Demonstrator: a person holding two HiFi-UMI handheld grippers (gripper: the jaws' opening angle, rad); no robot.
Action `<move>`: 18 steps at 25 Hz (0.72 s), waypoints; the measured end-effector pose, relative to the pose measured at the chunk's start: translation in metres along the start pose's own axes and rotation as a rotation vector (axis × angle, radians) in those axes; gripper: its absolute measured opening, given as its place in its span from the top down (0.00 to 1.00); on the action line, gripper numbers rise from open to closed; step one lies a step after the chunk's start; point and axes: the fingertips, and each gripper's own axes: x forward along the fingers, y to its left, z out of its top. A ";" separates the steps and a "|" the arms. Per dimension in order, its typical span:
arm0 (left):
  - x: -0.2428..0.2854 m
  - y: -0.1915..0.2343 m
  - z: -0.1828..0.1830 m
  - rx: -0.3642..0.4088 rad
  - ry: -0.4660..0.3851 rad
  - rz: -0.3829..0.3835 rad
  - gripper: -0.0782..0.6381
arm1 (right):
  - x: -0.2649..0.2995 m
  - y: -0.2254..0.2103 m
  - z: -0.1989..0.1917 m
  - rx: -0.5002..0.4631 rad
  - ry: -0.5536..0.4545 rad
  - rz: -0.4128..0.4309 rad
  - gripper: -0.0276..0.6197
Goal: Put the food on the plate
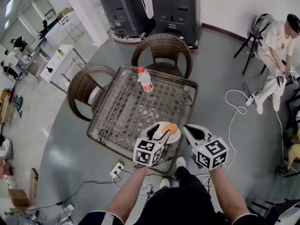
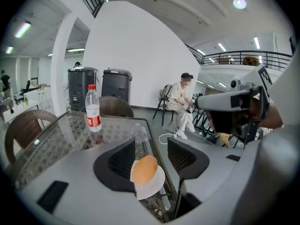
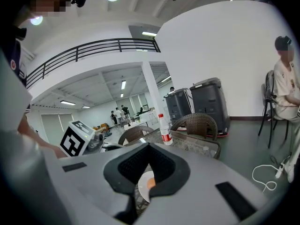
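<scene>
Glass-top table (image 1: 117,121) with a wicker frame, two wicker chairs (image 1: 161,48) at its far side, and a person seated well off to the right by the wall. Both grippers are at the near table edge. The left gripper (image 1: 159,132) hangs over the plate with its jaws apart; in the left gripper view the food sits low in the gap, closer to the left jaw, and I can't tell if it touches that pad. The right gripper (image 1: 193,132) is just beside the plate on its right with its jaws together and nothing between them; its own view only shows the plate below the closed tips. A plastic bottle (image 1: 145,78) with a red cap stands upright near the far edge, well apart from the rest. The small white plate (image 1: 176,136) is close to the near rim. The food (image 1: 170,128), a round orange-brown piece that looks like a bun, lies on the plate. The placing looks done or nearly so: the food rests on the plate and seems let go. What's left is probably just lifting the left gripper clear without nudging the plate.
</scene>
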 end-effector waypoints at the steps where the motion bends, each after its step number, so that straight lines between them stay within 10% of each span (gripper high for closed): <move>1: -0.006 -0.004 0.008 0.014 -0.022 -0.003 0.59 | -0.001 0.001 0.002 -0.003 -0.006 0.000 0.95; 10: -0.053 -0.045 0.063 0.100 -0.179 -0.041 0.88 | -0.014 0.021 0.027 -0.032 -0.075 0.013 0.95; 18: -0.091 -0.065 0.103 0.083 -0.308 -0.098 0.88 | -0.023 0.047 0.074 -0.109 -0.181 0.040 0.95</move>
